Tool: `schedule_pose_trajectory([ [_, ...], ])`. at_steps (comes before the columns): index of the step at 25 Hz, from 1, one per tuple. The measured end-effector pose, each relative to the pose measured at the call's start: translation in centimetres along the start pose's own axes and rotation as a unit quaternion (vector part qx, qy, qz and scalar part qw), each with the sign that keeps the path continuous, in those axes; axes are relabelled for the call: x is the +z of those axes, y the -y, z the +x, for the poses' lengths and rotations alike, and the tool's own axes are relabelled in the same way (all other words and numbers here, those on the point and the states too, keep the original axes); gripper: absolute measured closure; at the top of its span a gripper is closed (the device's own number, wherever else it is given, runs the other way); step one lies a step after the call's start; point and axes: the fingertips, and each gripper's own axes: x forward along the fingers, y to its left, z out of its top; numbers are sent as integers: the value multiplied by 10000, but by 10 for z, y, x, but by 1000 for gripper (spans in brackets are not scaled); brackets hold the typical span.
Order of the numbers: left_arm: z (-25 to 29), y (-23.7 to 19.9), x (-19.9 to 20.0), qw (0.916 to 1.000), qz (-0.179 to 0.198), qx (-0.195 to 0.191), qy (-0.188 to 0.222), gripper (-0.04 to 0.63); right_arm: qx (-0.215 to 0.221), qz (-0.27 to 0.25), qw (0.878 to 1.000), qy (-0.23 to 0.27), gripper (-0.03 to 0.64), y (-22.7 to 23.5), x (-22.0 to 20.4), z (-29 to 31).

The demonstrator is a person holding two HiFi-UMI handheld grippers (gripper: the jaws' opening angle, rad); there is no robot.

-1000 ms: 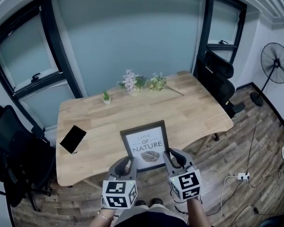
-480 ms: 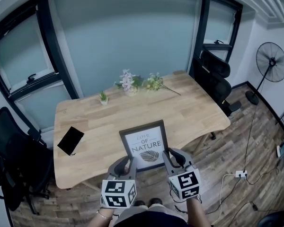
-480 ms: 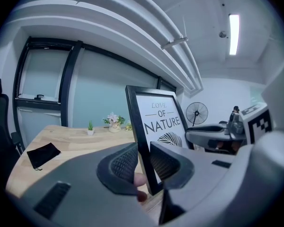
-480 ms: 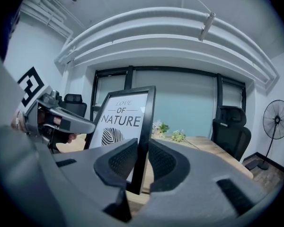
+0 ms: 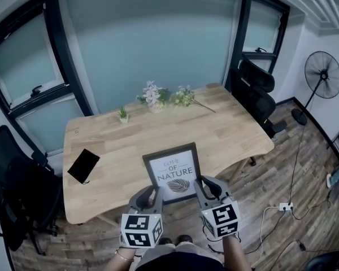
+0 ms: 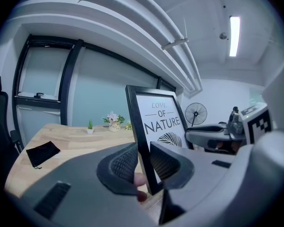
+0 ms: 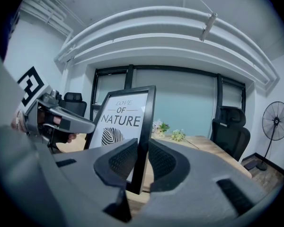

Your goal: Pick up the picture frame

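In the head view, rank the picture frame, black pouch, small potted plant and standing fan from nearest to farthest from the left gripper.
1. Frame: clamped at its lower left edge by the left gripper.
2. Pouch: on the left side of the table.
3. Plant: at the table's far edge.
4. Fan: beyond the table, far right.

Left gripper (image 6: 143, 163) jaws clamp black left edge of picture frame (image 6: 160, 119), pads on both sides. Frame upright, print reads LOVE OF NATURE. Right gripper (image 6: 198, 135) at frame's far edge. Bkgd: wood table (image 6: 80, 144) w/ black pouch (image 6: 42, 152) at left, sm. plant (image 6: 90, 126), flowers (image 6: 114, 119), fan (image 6: 196, 113).
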Motion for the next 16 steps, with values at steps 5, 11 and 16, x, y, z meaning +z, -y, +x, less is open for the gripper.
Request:
schedule_pose_trajectory([
  [5,-3,-2,-3,10000,-37,-26,-19,522,14,-45,10000,-45,545,-4,0,-1],
  [11,-6,-10,-7,10000,-72,-38,-58,522,82,-154,9998,5,545,-13,4,3],
  [16,-7,-15,-6,9999,-113,-49,-74,522,88,-147,9998,-63,545,-17,1,6],
])
